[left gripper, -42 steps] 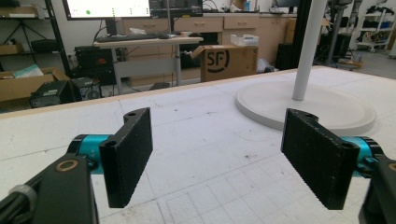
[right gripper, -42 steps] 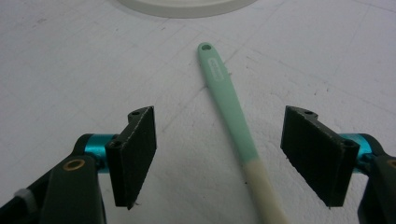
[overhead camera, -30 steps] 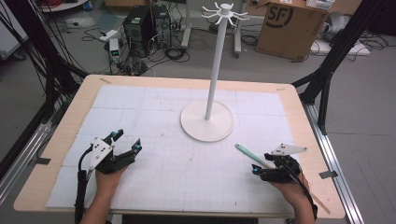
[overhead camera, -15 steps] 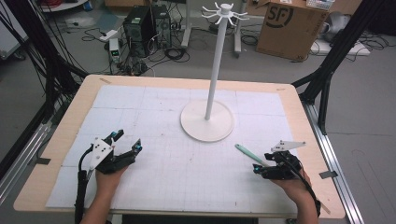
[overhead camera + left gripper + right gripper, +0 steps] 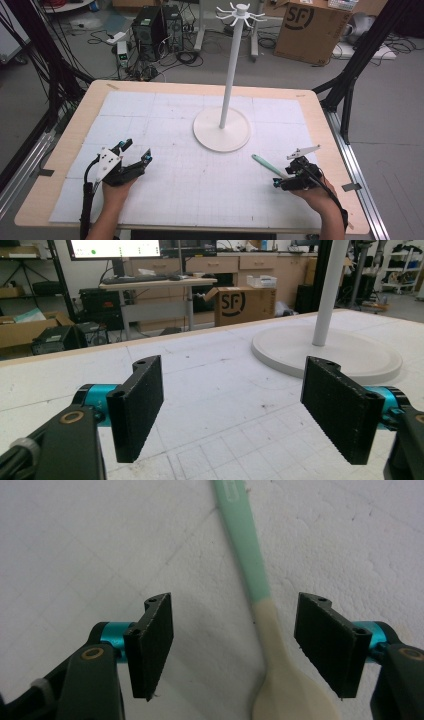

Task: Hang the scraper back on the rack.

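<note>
two grippers, left (image 5: pixel 136 151) and right (image 5: pixel 234 645), jaws wide, empty; spoon (image 5: pixel 252 575) between right's, near table edge (image 5: pixel 327 145)

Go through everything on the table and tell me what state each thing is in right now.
Left gripper: open, empty, low over the table.
Right gripper: open, jaws either side of the spoon.
Spoon: lying flat on the mat, not gripped.
Hook stand: upright, its hooks bare.

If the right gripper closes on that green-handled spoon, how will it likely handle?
The spoon lies flat between the open right gripper jaws. It looks thin and plastic, so probably light and fairly stiff. Its smooth, narrow neck might slip or pivot. Rolling seems unlikely.
</note>
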